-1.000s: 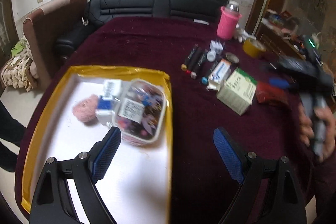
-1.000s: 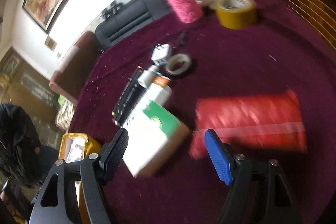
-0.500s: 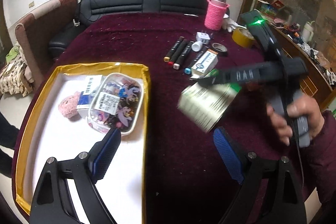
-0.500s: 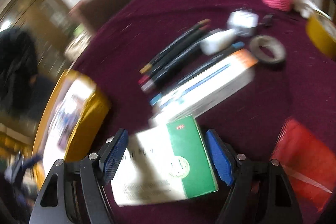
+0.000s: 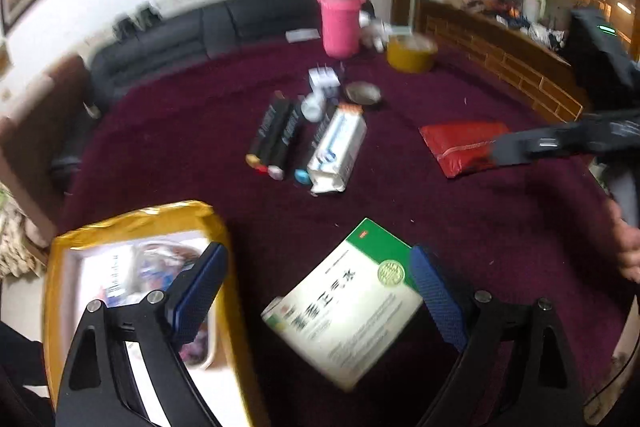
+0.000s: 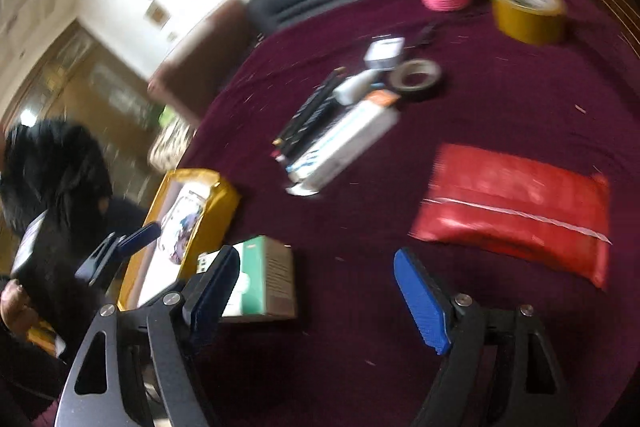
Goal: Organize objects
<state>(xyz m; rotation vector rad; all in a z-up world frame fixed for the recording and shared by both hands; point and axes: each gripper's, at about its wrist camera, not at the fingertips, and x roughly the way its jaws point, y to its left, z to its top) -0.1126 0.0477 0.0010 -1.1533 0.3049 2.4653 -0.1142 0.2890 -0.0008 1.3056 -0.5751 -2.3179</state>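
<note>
A green and white medicine box lies on the maroon tablecloth between my left gripper's open fingers, not gripped. It also shows in the right wrist view, beside the gold tray. My right gripper is open and empty, above the cloth near a red pouch. The gold tray holds a clear lidded box and small items at the lower left.
Markers, a white tube box, a tape ring, a yellow tape roll and a pink cup stand further back. The red pouch lies right. A black sofa runs behind the table.
The right gripper carried the medicine box left, let it go on the cloth by the tray, and drew back open. The left gripper moved right so the box lies between its fingers.
</note>
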